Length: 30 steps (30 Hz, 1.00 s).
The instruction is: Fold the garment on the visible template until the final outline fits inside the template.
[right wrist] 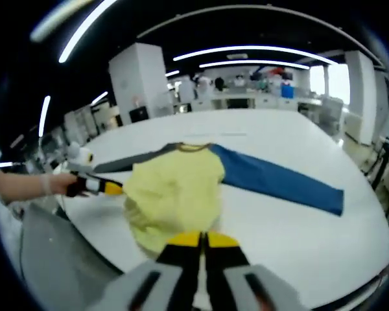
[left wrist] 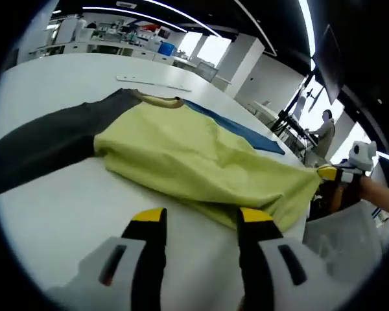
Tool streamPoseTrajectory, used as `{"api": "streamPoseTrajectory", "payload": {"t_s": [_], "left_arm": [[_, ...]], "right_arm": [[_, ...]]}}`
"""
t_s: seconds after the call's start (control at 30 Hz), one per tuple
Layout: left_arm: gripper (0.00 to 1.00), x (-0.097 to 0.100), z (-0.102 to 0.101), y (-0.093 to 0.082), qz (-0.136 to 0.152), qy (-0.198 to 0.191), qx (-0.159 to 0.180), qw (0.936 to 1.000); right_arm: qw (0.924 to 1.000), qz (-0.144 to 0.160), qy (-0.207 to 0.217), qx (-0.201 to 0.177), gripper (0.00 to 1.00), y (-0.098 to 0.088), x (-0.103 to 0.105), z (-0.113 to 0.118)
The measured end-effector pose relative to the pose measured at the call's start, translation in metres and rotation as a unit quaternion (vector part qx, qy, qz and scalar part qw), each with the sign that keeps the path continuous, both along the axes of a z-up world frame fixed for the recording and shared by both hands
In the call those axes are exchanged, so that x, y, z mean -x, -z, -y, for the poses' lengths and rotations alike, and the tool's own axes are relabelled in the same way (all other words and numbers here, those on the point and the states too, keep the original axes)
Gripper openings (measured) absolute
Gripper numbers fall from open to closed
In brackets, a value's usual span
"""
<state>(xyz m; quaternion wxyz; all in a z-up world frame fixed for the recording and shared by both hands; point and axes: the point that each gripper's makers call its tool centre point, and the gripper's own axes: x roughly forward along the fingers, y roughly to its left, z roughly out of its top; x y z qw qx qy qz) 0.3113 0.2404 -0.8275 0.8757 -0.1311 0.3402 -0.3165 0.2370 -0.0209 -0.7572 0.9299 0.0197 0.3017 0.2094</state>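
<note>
A long-sleeved shirt [right wrist: 181,188] with a yellow body, a dark grey sleeve [left wrist: 45,142] and a blue sleeve [right wrist: 279,181] lies spread on the white worktop [right wrist: 292,240], collar [left wrist: 157,100] away from the person and hem toward the near worktop edge. In the left gripper view, the left gripper [left wrist: 201,220] hovers just short of the shirt's side, its yellow-tipped jaws parted and empty. In the right gripper view, the right gripper [right wrist: 202,241] sits at the shirt's hem with its jaws drawn almost together; whether they pinch cloth cannot be told. No template outline can be made out under the shirt. The fabric looks light, limp and already rumpled near the hem, so it should drape and slide rather than hold a crease; the hem corners and sleeve cuffs seem the best places to take hold. Beyond the collar and past the blue sleeve the worktop gives broad open room, while the hem lies close to the near edge, where cloth could slip off.
</note>
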Motion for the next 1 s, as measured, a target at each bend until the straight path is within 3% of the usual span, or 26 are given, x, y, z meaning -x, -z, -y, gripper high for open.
{"api": "streamPoseTrajectory", "payload": {"t_s": [0.17, 0.57, 0.77, 1.0], "left_arm": [[0.33, -0.006, 0.007, 0.001, -0.003, -0.015, -0.001, 0.9999], [0.03, -0.006, 0.004, 0.012, -0.030, -0.049, 0.008, 0.9983], [0.00, -0.003, 0.001, 0.013, -0.035, -0.060, 0.017, 0.9975], [0.00, 0.005, -0.004, -0.013, -0.023, -0.067, 0.051, 0.9962]], "right_arm": [[1.0000, -0.001, 0.004, -0.005, 0.00, -0.001, 0.000, 0.002], [0.9999, -0.005, 0.007, -0.013, 0.00, 0.002, 0.000, 0.002], [0.9998, -0.011, 0.007, -0.018, 0.00, 0.004, 0.000, 0.002], [0.9997, -0.013, 0.009, -0.019, 0.00, 0.006, 0.001, 0.001]]}}
